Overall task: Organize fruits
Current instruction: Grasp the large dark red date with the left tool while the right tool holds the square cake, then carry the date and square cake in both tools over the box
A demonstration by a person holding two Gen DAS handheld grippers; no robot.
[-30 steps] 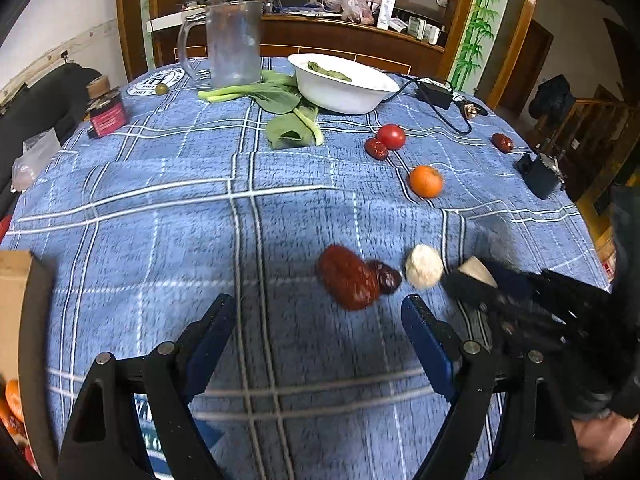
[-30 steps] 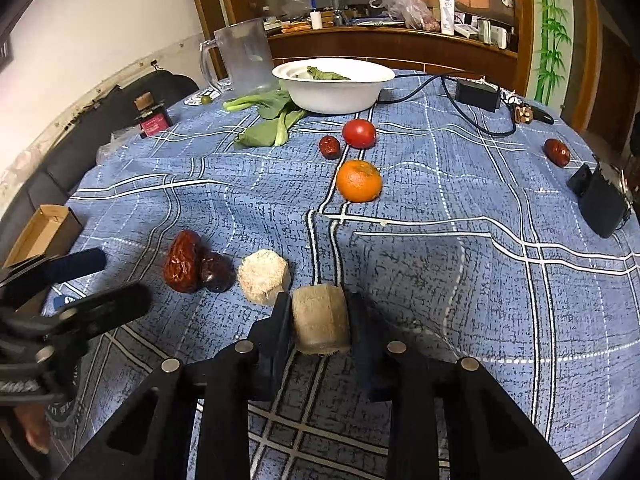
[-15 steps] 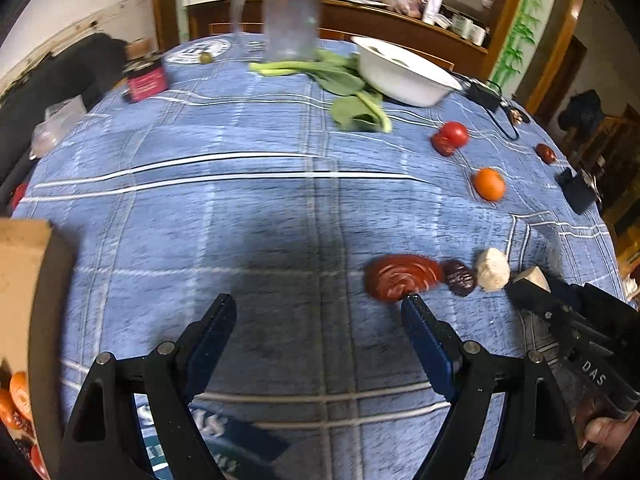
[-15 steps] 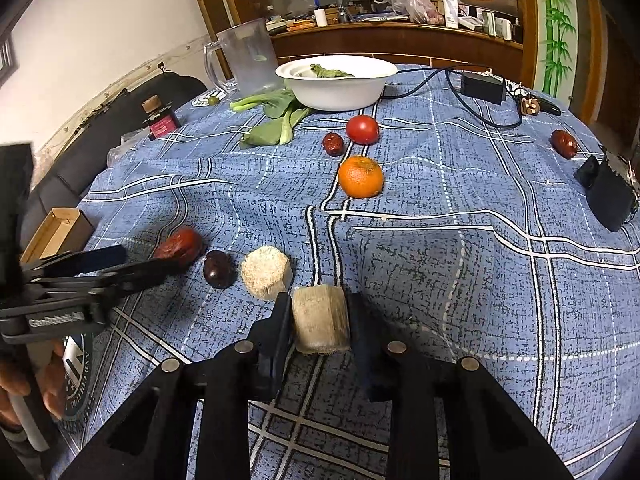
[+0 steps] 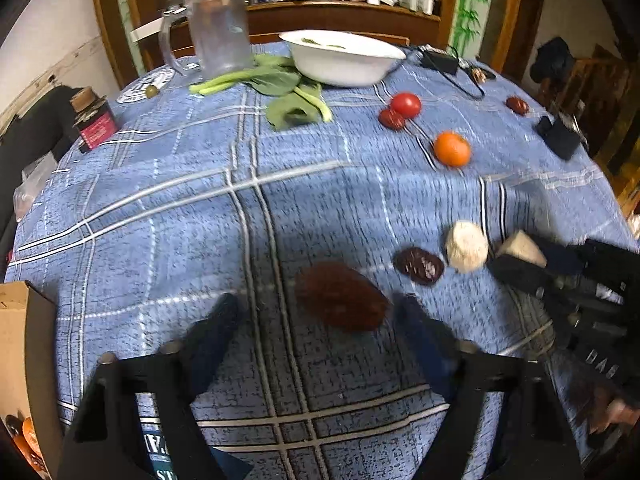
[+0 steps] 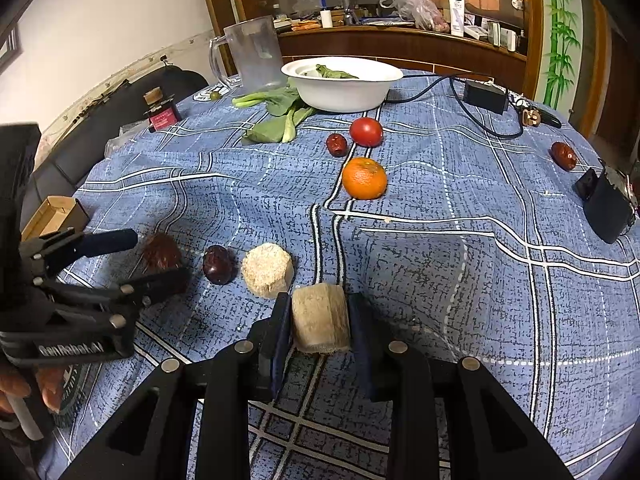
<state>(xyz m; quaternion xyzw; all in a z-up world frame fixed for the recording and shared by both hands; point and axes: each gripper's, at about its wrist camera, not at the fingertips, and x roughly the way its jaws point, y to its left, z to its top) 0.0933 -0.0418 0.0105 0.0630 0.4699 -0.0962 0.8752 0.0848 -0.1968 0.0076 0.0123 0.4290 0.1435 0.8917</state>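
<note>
Right gripper [image 6: 318, 322]: jaws drawn in narrow, pads pressed on both sides of a pale cut chunk [image 6: 320, 317], clamped down at the blue plaid tablecloth [image 6: 460, 264].

Left gripper [image 5: 314, 322]: jaws closing, a large red date [image 5: 340, 301] between them. Its right end is just beside the right finger; a wide gap on the left side. Pads not gripping it. That view is blurred. From the right wrist, the same date sits between the two blue fingers, on the cloth.

Just right of the large date: a darker, smaller date [image 6: 219, 264], then a second pale chunk [image 6: 267, 268], then the clamped chunk, the four forming a rough row.

Farther out: an orange [image 6: 364, 178] alone mid-table. Beyond it, a tomato [image 6: 366, 131] with a small red date [image 6: 336, 144] just beside it. Another date [image 6: 564, 156] well apart at the right edge.

At the far side: a white bowl [image 6: 344, 96] holding greens, leafy stalks [image 6: 280, 116] on the cloth beside it, and a clear pitcher [image 6: 254, 54].
</note>
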